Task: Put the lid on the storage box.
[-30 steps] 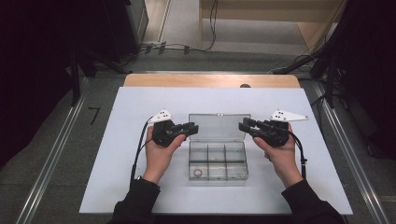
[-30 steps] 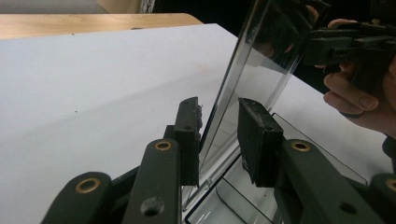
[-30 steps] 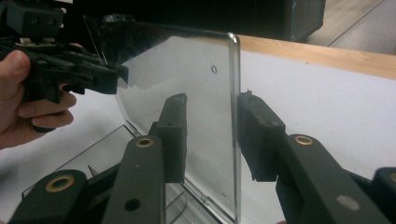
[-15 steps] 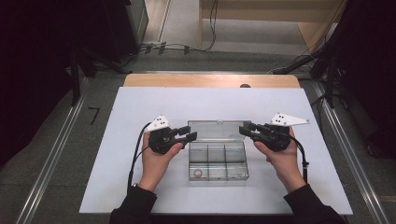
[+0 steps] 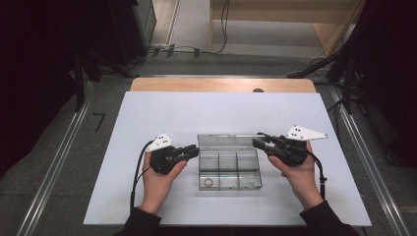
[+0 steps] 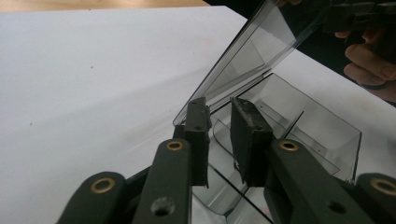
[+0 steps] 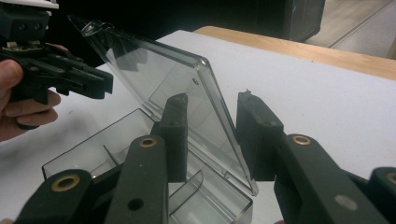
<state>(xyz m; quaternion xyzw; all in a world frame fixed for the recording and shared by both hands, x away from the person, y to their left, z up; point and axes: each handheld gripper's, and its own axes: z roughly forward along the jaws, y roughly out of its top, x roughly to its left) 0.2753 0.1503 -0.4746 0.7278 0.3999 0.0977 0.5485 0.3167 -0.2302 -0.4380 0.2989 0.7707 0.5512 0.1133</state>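
A clear plastic compartment box (image 5: 229,188) sits mid-table with its lid (image 5: 226,140) raised. A small ring (image 5: 209,183) lies in its front left compartment. My left gripper (image 5: 195,151) is at the box's left end. In the left gripper view the jaws (image 6: 218,102) have just been closing to a narrow gap. The box's corner rim (image 6: 327,135) shows in that gap, and no pad presses on it. My right gripper (image 5: 255,142) is at the lid's right end. Its jaws (image 7: 213,95) straddle the lid's edge (image 7: 154,70), with a gap beside the right pad.
The box rests on a white board (image 5: 147,113) covering a wooden table (image 5: 221,84). Metal rails run along both sides of the table, and cables lie on the floor behind it. Bare board lies all around the box.
My left gripper has moved nearer the person and a little left, staying at the box's left end. The lid now stands steeper than before. My right gripper has barely shifted.
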